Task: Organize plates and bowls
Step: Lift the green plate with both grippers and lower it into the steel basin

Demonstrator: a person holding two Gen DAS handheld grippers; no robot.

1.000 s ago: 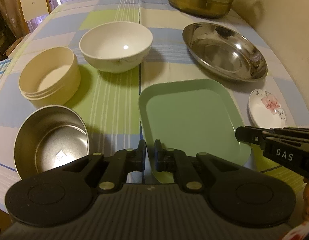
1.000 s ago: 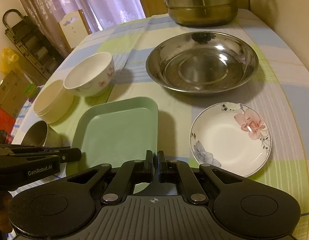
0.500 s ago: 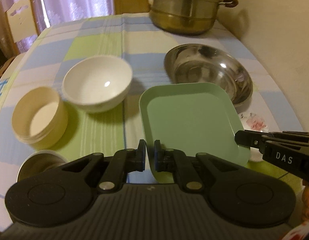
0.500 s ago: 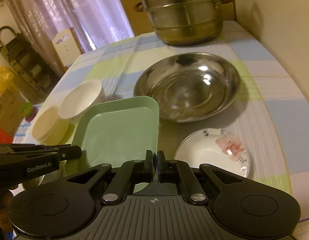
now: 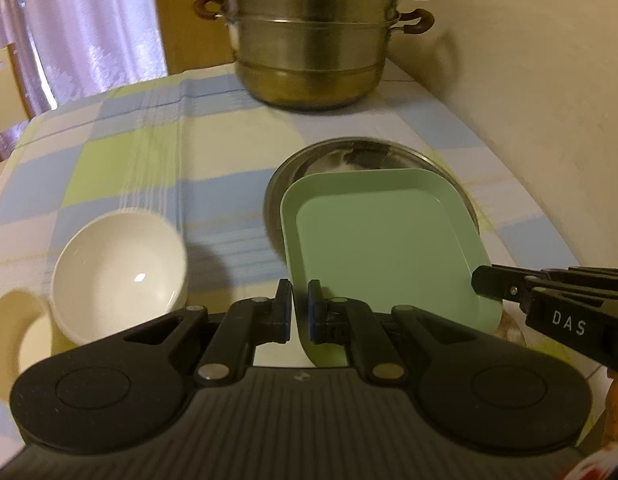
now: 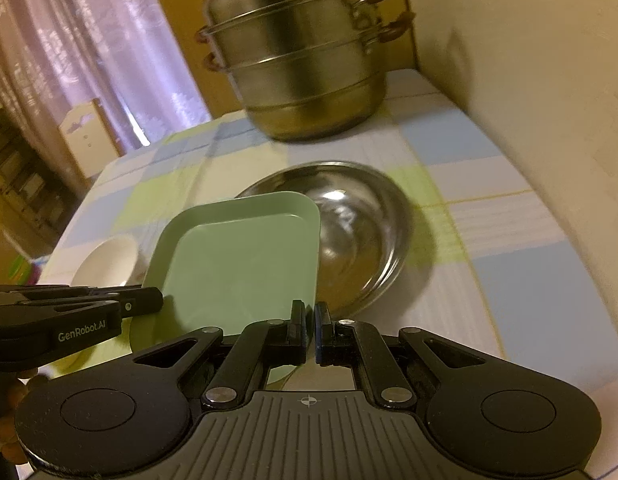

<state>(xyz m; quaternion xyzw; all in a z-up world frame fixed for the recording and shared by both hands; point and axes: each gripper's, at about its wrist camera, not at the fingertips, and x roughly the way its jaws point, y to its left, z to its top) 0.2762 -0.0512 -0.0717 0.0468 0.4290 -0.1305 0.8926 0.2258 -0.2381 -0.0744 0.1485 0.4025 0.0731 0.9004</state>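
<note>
Left wrist view: green plate (image 5: 385,248) lifted off counter (image 5: 149,160), now over steel dish (image 5: 349,156), pinched at near edge by left tongs (image 5: 299,312) and right tongs (image 6: 311,332). Likely stacking next; white bowl (image 5: 117,268) unsorted.

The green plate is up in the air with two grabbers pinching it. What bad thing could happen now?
1. Both the left gripper and right gripper pinch only the near rim of the green plate, so it might tip or slip out.
2. It hangs partly over the steel dish; if dropped, it could clang and skid.
3. The white bowl sits close by and could get bumped.
</note>
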